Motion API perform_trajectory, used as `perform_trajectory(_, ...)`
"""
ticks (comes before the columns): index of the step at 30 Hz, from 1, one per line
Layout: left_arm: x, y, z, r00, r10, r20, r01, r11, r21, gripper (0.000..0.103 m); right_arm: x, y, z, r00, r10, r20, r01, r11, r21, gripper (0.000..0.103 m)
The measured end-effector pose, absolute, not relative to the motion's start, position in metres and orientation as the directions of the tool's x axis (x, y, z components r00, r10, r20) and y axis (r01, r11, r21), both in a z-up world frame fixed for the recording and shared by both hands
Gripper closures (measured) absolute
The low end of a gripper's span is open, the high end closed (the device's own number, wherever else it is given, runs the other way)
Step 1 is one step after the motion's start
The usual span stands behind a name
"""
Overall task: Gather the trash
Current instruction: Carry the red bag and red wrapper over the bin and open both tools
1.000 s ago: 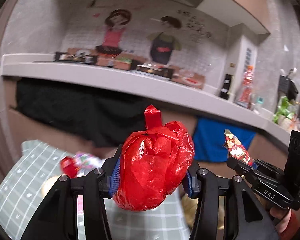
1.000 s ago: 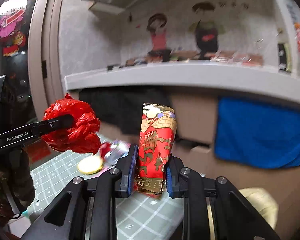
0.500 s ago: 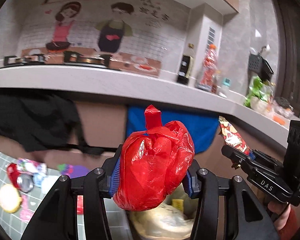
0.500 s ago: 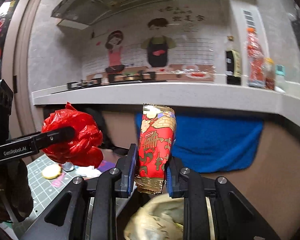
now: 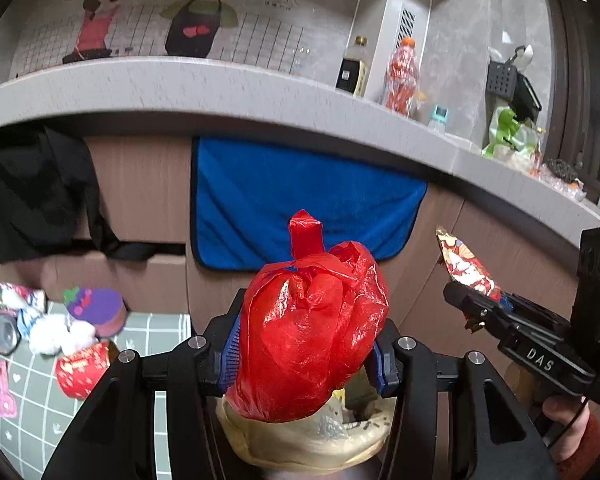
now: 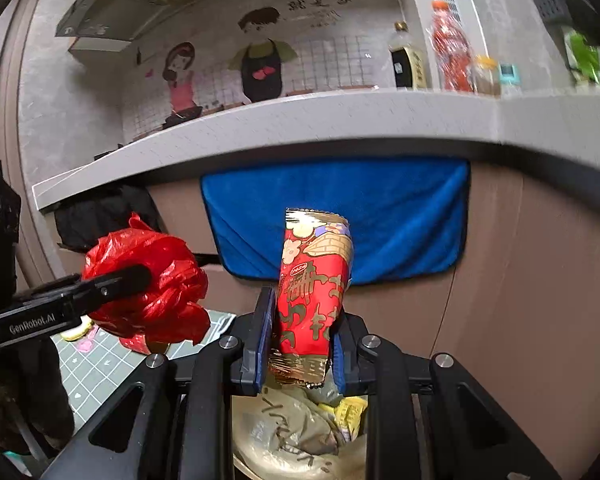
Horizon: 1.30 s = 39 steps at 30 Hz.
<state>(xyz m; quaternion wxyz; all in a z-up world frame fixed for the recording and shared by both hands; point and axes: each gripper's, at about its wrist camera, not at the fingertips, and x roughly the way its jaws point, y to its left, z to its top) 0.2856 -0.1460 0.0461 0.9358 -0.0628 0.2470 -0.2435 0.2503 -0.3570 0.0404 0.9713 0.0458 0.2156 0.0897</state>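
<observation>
My left gripper (image 5: 306,354) is shut on a crumpled red plastic bag (image 5: 312,332), which bulges up between the blue pads. Straight below it sits a bin lined with a yellowish bag (image 5: 300,436), partly hidden by the red bag. My right gripper (image 6: 302,344) is shut on a red and gold snack wrapper (image 6: 312,284), held upright above the same lined bin (image 6: 284,436), which has trash in it. The right gripper (image 5: 484,312) with its wrapper (image 5: 466,266) shows at the right of the left wrist view; the left gripper (image 6: 140,276) and red bag (image 6: 156,288) show at the left of the right wrist view.
A green grid mat (image 5: 28,400) at the left carries several pieces of trash: a crushed can (image 5: 2,334), a purple cup (image 5: 96,310), a red wrapper (image 5: 82,368). Behind the bin a blue towel (image 5: 300,200) hangs on a brown cabinet under a grey counter (image 5: 220,88) with bottles.
Both grippers have swung to the right, off the mat, and a little down; the lined bin has come into view under both. Their grips on the bag and wrapper are unchanged.
</observation>
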Motion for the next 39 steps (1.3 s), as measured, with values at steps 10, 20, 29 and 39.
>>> perform_trajectory(10, 0.3, -0.165, 0.008, 0.716, -0.493, -0.494, 0.424, 0.87, -0.254, 0.052, 0.263, -0.37, 0.013, 0.862, 0.207, -0.462, -0.138, 0.974, 0.179, 0.08)
perform_trajectory(20, 0.311, -0.169, -0.014, 0.699, -0.488, -0.523, 0.412, 0.872, -0.263, 0.052, 0.276, -0.376, -0.014, 0.832, 0.214, -0.512, -0.128, 0.972, 0.198, 0.08)
perform_trajectory(29, 0.327, -0.173, -0.03, 0.658, -0.502, -0.561, 0.416, 0.864, -0.285, 0.052, 0.29, -0.373, -0.029, 0.81, 0.221, -0.543, -0.125, 0.97, 0.208, 0.079)
perform_trajectory(39, 0.35, -0.177, -0.047, 0.609, -0.543, -0.578, 0.44, 0.838, -0.324, 0.05, 0.305, -0.378, -0.043, 0.794, 0.241, -0.558, -0.121, 0.962, 0.243, 0.075)
